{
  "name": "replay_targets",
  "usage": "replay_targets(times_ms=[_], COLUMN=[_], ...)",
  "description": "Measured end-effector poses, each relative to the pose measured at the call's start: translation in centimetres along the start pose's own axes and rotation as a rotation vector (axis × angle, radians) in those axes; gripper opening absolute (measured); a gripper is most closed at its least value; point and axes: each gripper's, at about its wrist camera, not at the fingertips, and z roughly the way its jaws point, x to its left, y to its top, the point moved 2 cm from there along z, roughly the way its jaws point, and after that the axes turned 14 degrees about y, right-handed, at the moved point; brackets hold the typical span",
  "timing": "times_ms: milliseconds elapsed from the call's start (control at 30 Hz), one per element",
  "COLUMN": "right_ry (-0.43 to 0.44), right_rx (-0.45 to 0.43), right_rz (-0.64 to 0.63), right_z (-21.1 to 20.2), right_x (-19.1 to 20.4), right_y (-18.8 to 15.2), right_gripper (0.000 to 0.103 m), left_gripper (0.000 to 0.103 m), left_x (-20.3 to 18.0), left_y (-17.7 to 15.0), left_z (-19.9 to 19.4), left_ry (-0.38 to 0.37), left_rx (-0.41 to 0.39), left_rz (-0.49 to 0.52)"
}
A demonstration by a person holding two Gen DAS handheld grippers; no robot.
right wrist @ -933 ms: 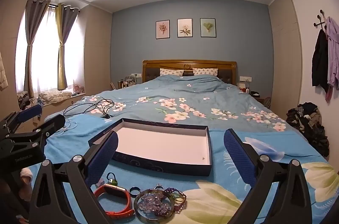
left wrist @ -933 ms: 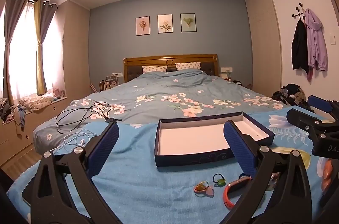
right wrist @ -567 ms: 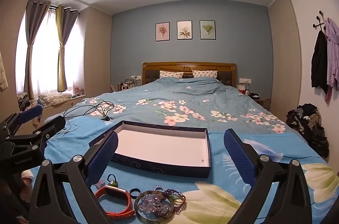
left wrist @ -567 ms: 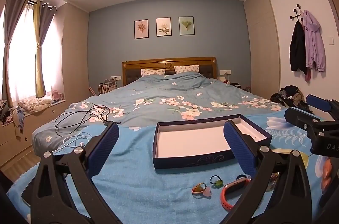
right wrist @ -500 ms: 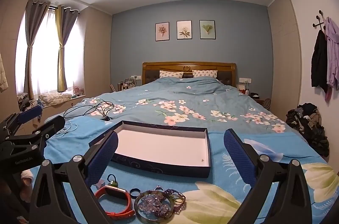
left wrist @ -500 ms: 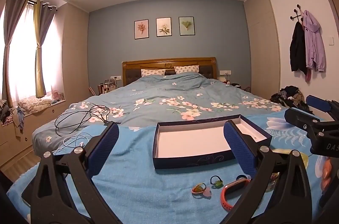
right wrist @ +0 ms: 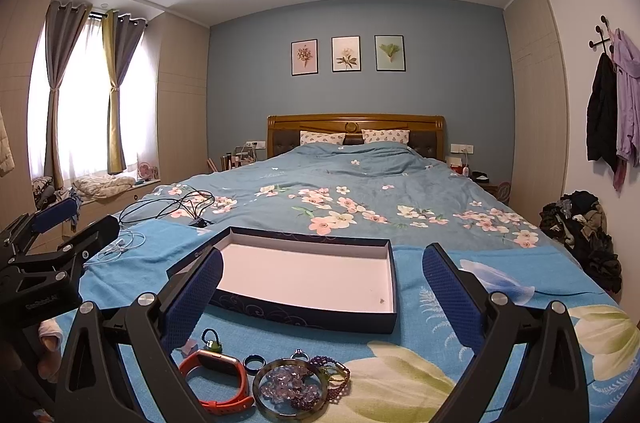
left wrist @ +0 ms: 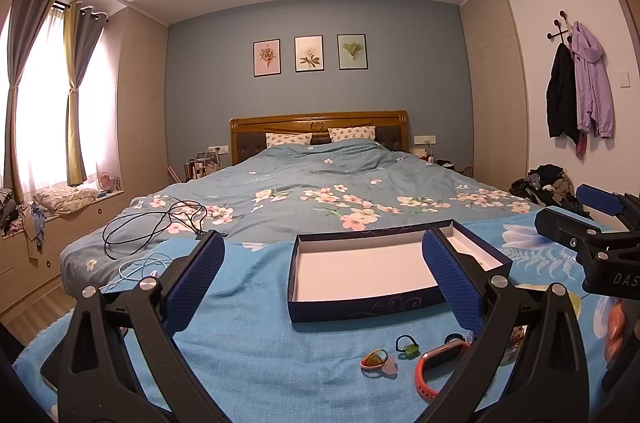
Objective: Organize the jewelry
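Bed (right wrist: 360, 191), blue towel (left wrist: 256, 335), box (right wrist: 304, 315), jewelry (right wrist: 288, 387), cables (left wrist: 160, 223)

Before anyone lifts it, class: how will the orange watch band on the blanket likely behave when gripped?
The orange watch band looks like a soft strap curled in an open loop, so it probably flexes and droops rather than staying stiff. It seems light. Lying on the fuzzy blue blanket, it likely won't slide or roll.

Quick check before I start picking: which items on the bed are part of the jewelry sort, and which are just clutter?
Job items: open box, orange band, blue ring, bangle, purple bead bracelet, green charm, both open grippers.

Clutter: black cable, white earphones, clothes pile.
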Motion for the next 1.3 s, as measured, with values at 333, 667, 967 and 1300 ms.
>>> replay_targets(times_ms=[333,667,967,1300], right_ry=[0.002,0.005,0.006,0.006], right_rx=[0.003,0.007,0.006,0.005], right_rz=[0.001,0.013,0.018,0.018], right_z=[0.06,0.19,0.32,0.33], right_x=[0.03,-0.11,-0.26,-0.13], right_y=[0.00,0.14,0.10,0.11], right_gripper=[0.097,0.097,0.097,0.097], left_gripper=[0.097,0.097,0.097,0.097], left_x=[0.14,0.28,0.40,0.33], left_y=[0.21,0.20,0.17,0.14], left_z=[-0.13,-0.15,-0.13,-0.09], left_ry=[0.006,0.014,0.012,0.013], left_rx=[-0.009,-0.010,-0.008,-0.007], left_rz=[-0.005,-0.005,-0.006,-0.007])
